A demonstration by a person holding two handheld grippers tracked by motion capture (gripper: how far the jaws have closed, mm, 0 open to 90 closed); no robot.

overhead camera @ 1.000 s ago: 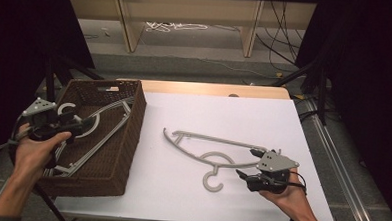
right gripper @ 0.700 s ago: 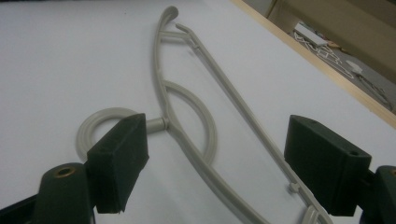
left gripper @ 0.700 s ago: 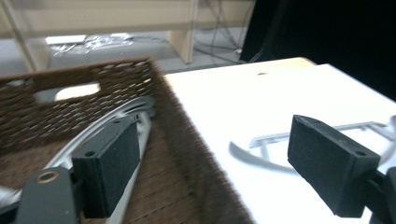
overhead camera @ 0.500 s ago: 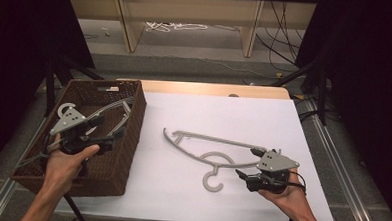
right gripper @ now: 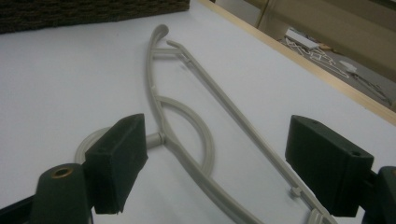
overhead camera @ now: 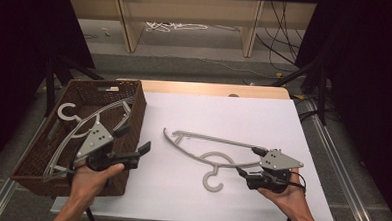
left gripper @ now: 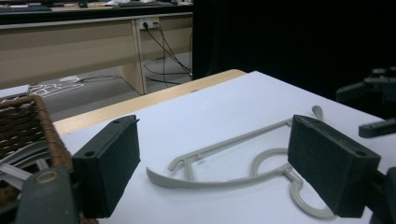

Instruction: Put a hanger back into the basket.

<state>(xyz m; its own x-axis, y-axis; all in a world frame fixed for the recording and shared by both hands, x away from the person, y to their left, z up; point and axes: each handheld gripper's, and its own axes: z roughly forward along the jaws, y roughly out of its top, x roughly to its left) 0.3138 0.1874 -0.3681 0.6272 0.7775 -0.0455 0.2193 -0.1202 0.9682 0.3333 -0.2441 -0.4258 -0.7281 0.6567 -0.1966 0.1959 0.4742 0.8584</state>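
This looks like a lab or research workroom set up for recording. The bench (overhead camera: 264, 108) is covered with a plain white sheet over a wooden top and framed by metal rails (overhead camera: 342, 162). Black curtains (overhead camera: 366, 73) hang on both sides, with dark stand legs (overhead camera: 295, 77) beside them. Behind stand bare wooden desks (overhead camera: 188, 15), with loose cables (overhead camera: 175, 27) lying on the grey floor and a wall socket (left gripper: 152, 23) under one desk.
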